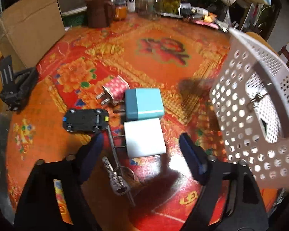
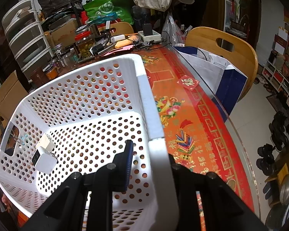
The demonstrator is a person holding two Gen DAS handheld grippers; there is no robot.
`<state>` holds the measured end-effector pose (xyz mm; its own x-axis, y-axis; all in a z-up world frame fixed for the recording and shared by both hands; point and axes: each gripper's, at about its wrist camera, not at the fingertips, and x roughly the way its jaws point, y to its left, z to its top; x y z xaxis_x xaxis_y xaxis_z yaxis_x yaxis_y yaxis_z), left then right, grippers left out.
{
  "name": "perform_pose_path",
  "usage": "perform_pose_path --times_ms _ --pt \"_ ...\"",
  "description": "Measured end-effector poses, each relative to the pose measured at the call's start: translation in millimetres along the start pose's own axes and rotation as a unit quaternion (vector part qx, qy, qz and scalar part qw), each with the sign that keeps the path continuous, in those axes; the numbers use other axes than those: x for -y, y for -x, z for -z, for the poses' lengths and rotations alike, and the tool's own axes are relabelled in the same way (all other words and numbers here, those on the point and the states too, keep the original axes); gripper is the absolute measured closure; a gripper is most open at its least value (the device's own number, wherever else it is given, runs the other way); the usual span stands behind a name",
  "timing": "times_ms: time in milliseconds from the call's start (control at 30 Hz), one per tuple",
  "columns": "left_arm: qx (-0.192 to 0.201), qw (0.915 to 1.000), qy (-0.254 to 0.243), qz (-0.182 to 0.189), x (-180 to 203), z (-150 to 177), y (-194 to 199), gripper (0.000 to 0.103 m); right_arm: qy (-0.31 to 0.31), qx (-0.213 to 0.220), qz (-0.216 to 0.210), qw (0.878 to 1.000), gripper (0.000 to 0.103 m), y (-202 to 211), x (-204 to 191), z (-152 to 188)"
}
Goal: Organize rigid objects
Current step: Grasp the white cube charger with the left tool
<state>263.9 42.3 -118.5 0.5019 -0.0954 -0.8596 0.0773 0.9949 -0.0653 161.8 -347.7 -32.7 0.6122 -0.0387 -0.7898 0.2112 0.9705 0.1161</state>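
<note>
In the left wrist view my left gripper (image 1: 141, 140) stands open above the table, and a white charger cube (image 1: 144, 136) lies between its fingertips, touched by neither pad. Just beyond lie a teal charger (image 1: 143, 104), a pink patterned plug (image 1: 115, 90) and a black toy car (image 1: 85, 120). A bunch of keys (image 1: 116, 179) lies below the cube. The white perforated basket (image 1: 240, 104) stands to the right. In the right wrist view my right gripper (image 2: 150, 152) is shut on the basket's side wall (image 2: 154, 119). Two white chargers (image 2: 45, 154) lie inside the basket.
Jars (image 1: 169, 0) and a brown jug (image 1: 98, 11) crowd the far edge of the red-orange tablecloth (image 1: 163, 48). A cardboard box (image 1: 28, 28) and a black holder (image 1: 13, 88) stand on the left. Wooden chairs (image 2: 231, 48) and a white-and-blue bag (image 2: 221, 73) flank the table's right edge.
</note>
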Motion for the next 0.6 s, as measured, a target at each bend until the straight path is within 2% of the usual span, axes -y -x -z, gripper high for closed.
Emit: perform_pose_path --times_ms 167,233,433,600 --pt "-0.01 0.9998 0.014 -0.013 3 0 -14 0.041 0.0 0.001 0.0 1.0 0.083 0 0 0" --pt "-0.01 0.9996 0.016 -0.02 1 -2 -13 0.049 0.0 0.001 0.0 1.0 0.083 0 0 0" --pt "-0.007 0.9991 0.003 -0.041 8 -4 -13 0.05 0.0 0.001 0.0 1.0 0.083 0 0 0" --pt "-0.006 0.9992 -0.008 -0.039 13 -2 -10 0.05 0.0 0.001 0.0 1.0 0.083 0 0 0"
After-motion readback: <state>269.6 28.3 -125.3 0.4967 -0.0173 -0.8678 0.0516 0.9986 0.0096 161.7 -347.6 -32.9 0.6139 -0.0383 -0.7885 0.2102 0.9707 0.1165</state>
